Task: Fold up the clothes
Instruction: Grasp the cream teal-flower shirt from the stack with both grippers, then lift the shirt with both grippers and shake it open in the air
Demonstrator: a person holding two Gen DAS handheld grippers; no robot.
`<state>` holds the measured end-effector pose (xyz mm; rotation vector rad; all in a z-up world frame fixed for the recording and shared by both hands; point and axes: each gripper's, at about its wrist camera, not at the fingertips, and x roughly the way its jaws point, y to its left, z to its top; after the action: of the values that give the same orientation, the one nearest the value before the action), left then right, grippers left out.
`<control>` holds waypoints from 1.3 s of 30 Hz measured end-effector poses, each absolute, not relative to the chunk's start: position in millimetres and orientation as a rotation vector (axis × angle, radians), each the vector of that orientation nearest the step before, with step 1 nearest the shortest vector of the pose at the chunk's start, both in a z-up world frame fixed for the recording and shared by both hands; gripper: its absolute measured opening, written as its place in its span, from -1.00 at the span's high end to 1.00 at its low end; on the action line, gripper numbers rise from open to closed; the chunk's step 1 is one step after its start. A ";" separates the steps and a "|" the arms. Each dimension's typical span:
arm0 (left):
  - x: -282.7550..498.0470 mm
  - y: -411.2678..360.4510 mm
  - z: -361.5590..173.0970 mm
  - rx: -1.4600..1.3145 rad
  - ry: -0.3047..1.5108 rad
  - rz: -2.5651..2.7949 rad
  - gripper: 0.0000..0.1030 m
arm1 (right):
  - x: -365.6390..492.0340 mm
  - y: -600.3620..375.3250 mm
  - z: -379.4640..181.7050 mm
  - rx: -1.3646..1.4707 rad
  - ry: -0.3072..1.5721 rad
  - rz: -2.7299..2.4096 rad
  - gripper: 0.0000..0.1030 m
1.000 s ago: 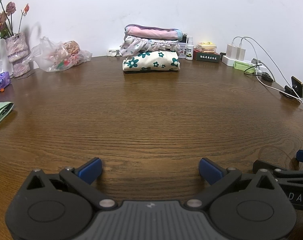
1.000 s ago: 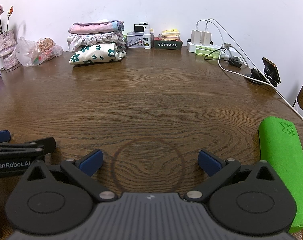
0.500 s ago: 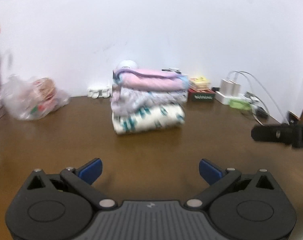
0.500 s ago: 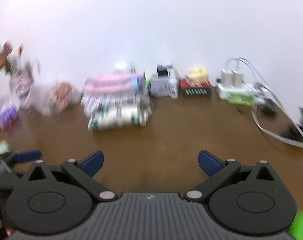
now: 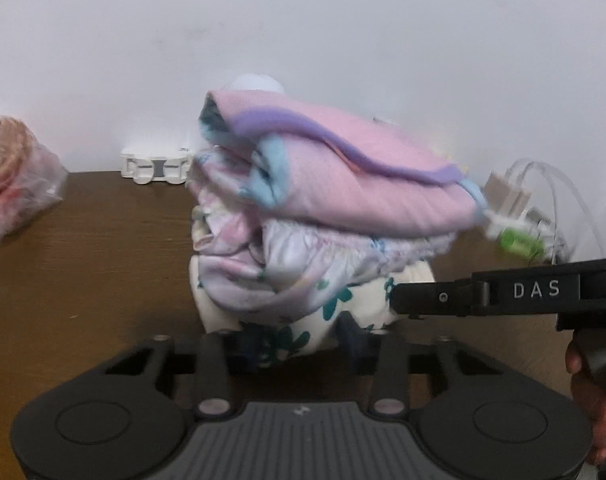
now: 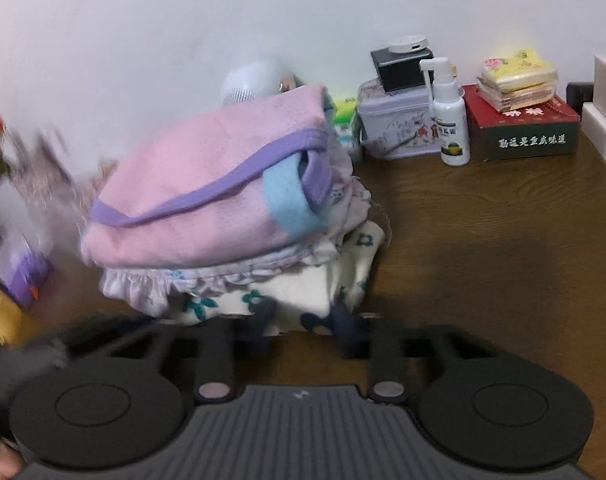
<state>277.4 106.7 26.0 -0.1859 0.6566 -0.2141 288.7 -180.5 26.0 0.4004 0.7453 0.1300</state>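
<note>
A stack of three folded clothes stands on the brown table: a pink garment with purple trim (image 5: 343,184) (image 6: 207,200) on top, a pale frilled one (image 5: 303,264) (image 6: 231,276) in the middle, a cream one with teal flowers (image 5: 343,312) (image 6: 303,288) at the bottom. My left gripper (image 5: 299,340) is closed on the left end of the cream flowered garment. My right gripper (image 6: 303,320) is closed on its right end. The right gripper's black body (image 5: 503,292) shows in the left wrist view.
A plastic bag (image 5: 15,192) lies at the left. A lilac tin (image 6: 399,128), a white spray bottle (image 6: 451,120), a red box (image 6: 523,128) and chargers (image 5: 507,200) with cables stand along the white wall. The brown table (image 6: 503,240) stretches to the right.
Both grippers have moved from the near table edge up to the stack and have closed from wide open onto the bottom garment.
</note>
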 end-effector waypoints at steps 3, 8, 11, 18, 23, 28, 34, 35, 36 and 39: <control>253.1 113.5 62.9 -0.242 0.565 -0.248 0.76 | 273.1 -186.2 62.6 0.440 0.690 0.175 0.84; 171.3 116.0 172.4 -0.270 0.284 -0.348 0.83 | 187.2 -185.2 195.4 0.412 0.438 0.396 0.96; 158.0 104.9 168.6 -0.240 0.331 -0.328 0.83 | 129.3 -182.6 270.5 0.346 0.280 0.442 0.96; 132.5 77.9 150.1 -0.163 0.473 -0.272 0.79 | 80.7 -177.0 268.4 0.315 0.379 0.293 0.96; 115.4 65.8 98.3 -0.073 0.626 -0.204 0.55 | 97.0 -189.9 157.8 0.318 0.629 0.126 0.86; 45.0 84.6 54.9 -0.069 0.600 -0.208 0.00 | 51.5 -194.4 95.4 0.142 0.658 0.030 -0.05; 10.9 22.2 42.2 0.218 0.518 -0.275 -0.36 | 30.4 -137.7 43.3 -0.223 0.694 0.191 -0.15; 13.1 12.4 36.7 0.276 0.514 -0.244 -0.35 | 31.2 -128.0 36.0 -0.279 0.694 0.187 -0.15; 15.3 2.7 31.1 0.334 0.509 -0.213 -0.35 | 36.0 -122.6 31.2 -0.309 0.689 0.155 -0.15; 23.1 -5.3 20.3 0.381 0.516 -0.157 -0.35 | 49.7 -124.0 23.1 -0.282 0.674 0.079 -0.14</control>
<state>23.1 -5.3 20.3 0.3805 0.5161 -0.1571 49.7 -124.0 23.1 -0.2821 0.6743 0.0785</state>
